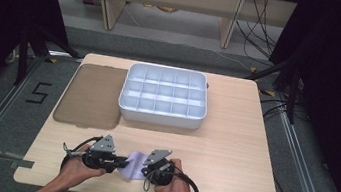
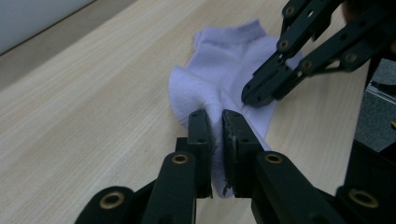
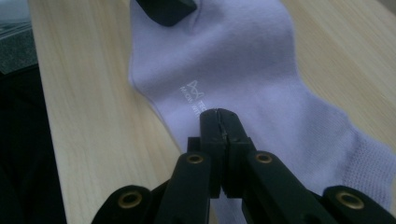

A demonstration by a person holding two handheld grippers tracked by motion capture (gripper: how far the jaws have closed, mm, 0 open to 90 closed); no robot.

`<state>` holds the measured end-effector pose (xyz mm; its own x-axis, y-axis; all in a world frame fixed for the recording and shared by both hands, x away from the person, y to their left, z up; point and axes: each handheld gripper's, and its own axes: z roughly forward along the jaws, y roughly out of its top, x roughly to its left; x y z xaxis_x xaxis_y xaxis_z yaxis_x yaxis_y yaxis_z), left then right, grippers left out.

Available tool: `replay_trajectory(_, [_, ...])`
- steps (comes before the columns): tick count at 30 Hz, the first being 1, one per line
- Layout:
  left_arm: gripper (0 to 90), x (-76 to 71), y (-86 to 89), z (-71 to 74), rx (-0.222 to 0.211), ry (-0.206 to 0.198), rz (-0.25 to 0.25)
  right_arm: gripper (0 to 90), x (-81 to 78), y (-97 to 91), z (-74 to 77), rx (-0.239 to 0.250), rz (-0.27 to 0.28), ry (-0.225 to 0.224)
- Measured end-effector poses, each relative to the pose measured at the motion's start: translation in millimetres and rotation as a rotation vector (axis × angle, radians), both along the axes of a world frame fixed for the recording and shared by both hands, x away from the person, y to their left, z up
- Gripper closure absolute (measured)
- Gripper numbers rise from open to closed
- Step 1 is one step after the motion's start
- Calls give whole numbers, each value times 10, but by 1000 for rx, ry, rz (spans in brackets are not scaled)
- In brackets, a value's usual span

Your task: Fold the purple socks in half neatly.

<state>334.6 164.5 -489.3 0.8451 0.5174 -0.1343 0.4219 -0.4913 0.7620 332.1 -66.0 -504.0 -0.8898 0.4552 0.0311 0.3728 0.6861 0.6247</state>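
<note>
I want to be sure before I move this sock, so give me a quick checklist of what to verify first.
1. Left gripper pinching the sock: ok, a fold of fabric sits between its jaws.
2. Right gripper holding the sock: cannot tell, jaws shut, tips over the fabric.
3. Sock free of other things: ok, it lies alone on the table.
4. Divided tray open: ok, compartments look empty.
5. Brown lid out of the way: ok, flat beside the tray.
</note>
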Motion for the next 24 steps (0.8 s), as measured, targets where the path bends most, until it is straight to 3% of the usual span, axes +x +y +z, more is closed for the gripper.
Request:
replay_trajectory(2, [819,-38,9,28,-53,19,17,897,-24,59,1,0,4,-9])
replay_trajectory(4, [818,-45,33,48,-37,13,-5,896,-48,110,6,1,23,5])
replay_trajectory(7, [818,-45,49,50,-39,20,-3,894,-19,126,30,5,42,-12])
replay_trajectory(10, [818,-19,47,48,-41,23,-13,898,135,81,108,19,-23,-39])
replay_trajectory(13, [818,-17,34,44,-44,33,-6,899,248,88,103,3,-22,-51])
replay_trajectory(17, [818,2,55,54,-50,38,-2,900,366,179,4,-17,-35,-28])
replay_trajectory(24, [819,10,148,124,-60,23,1,900,341,343,-1,8,-37,2])
